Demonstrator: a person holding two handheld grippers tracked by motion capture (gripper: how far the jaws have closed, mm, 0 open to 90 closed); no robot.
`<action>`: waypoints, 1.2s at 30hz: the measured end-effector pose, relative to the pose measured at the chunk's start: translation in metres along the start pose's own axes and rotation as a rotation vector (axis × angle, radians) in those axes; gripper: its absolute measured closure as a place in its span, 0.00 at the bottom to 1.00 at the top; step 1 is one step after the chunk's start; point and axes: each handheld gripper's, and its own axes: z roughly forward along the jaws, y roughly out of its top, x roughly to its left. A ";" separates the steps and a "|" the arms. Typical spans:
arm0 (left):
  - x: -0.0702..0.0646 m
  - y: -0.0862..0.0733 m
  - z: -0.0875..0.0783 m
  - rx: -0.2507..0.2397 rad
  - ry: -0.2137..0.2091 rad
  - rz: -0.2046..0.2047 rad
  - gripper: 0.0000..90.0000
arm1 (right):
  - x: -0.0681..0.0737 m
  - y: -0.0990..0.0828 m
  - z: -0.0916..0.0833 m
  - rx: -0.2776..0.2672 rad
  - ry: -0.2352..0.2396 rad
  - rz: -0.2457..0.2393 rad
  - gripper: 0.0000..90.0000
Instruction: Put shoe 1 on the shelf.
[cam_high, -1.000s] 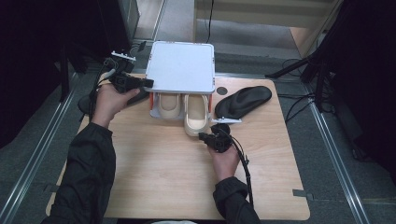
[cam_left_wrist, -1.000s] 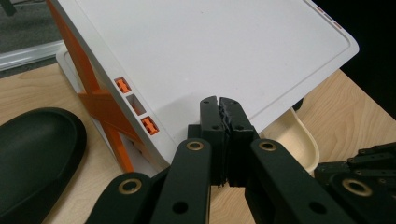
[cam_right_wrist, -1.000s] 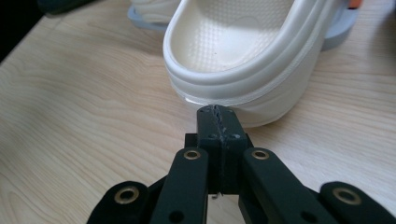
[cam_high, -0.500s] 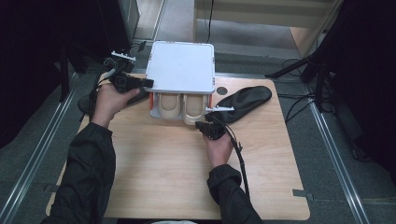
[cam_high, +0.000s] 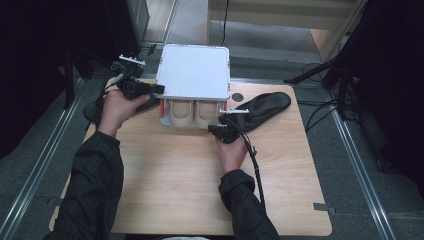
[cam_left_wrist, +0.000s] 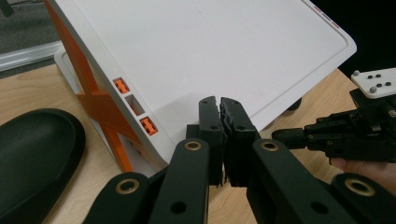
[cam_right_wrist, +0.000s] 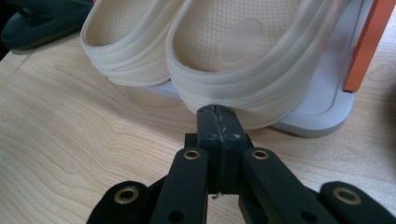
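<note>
The white lid hid the fronts of both cream shoes beyond the right gripper. The left gripper view's edge cut off the black sole beside it.

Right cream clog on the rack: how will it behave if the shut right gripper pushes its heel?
The cream clog looks like thick moulded foam, so probably light and slightly springy. Its ribbed heel likely grips rather than slips. On the white rack it may slide inward, not tip.

Black long sleeves are worn on both arms. Left gripper and right gripper: black linkage jaws with brass-ringed pivots. A black cable is trailed; a dotted white plate is mounted.
</note>
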 end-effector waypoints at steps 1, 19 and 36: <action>-0.001 0.000 -0.001 -0.001 0.000 0.011 0.95 | 0.000 -0.001 0.000 0.005 0.002 -0.001 1.00; -0.021 -0.003 -0.037 -0.014 -0.054 0.017 0.48 | 0.010 -0.020 -0.047 -0.079 0.111 -0.025 0.64; 0.002 -0.035 -0.050 -0.047 0.052 -0.055 0.49 | 0.020 -0.040 -0.072 -0.055 0.207 -0.144 0.66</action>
